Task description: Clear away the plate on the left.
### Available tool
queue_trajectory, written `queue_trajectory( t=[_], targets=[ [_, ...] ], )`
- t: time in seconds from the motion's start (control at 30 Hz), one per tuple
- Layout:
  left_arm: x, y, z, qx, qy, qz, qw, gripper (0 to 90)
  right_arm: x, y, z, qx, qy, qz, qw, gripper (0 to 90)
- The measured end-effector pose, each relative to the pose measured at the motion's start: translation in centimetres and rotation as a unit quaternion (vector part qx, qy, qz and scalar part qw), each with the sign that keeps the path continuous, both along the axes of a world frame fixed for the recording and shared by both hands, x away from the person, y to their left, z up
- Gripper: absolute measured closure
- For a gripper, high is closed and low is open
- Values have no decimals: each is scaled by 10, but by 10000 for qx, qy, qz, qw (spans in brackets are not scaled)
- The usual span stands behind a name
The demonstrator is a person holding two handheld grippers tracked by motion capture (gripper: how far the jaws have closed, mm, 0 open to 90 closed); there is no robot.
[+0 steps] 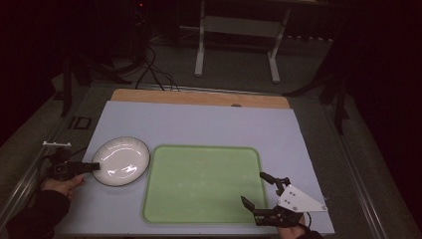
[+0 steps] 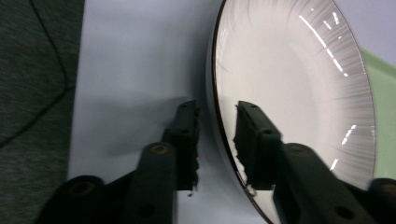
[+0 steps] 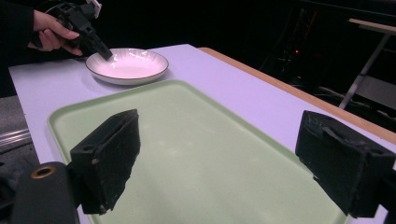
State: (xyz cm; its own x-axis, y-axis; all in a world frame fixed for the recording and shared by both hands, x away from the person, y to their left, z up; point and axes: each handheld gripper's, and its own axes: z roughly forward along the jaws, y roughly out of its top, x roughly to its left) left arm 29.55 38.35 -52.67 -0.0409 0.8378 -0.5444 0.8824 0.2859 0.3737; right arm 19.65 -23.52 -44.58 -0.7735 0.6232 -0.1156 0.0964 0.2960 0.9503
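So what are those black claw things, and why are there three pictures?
They are grabbers that a person holds, one in each hand. One picture comes from a camera above the table; each of the other two comes from a small camera riding on a grabber. On the table lie a white plate and an empty green tray. The left gripper has its two jaws on either side of the plate's rim, one inside and one outside, so it seems to be taking hold of it. The right gripper is wide open over the tray's corner, holding nothing.

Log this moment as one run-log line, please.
left gripper: jaws straddling plate rim, not clamped | right gripper: open over tray corner | tray: empty
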Motion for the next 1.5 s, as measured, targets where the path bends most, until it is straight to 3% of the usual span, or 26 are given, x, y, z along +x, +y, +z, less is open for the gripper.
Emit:
queue_trajectory(
  t=[0.07, 0.33, 0.93, 1.5],
  targets=[
    [1, 0, -1, -74, -27, 2, 10000, 777, 0, 0, 0, 0, 4, -2, 10000, 137],
    [4, -1, -4, -236, -18, 117, 9997, 815, 0, 0, 0, -15, 5, -13, 10000, 138],
    [14, -1, -2, -505, 43, 406, 9979, 850, 2, -2, -1, 47, 47, -47, 10000, 138],
    [7, 14, 26, -668, -256, 551, 9959, 836, 3, -3, -1, 109, 92, -73, 9999, 138]
  ],
)
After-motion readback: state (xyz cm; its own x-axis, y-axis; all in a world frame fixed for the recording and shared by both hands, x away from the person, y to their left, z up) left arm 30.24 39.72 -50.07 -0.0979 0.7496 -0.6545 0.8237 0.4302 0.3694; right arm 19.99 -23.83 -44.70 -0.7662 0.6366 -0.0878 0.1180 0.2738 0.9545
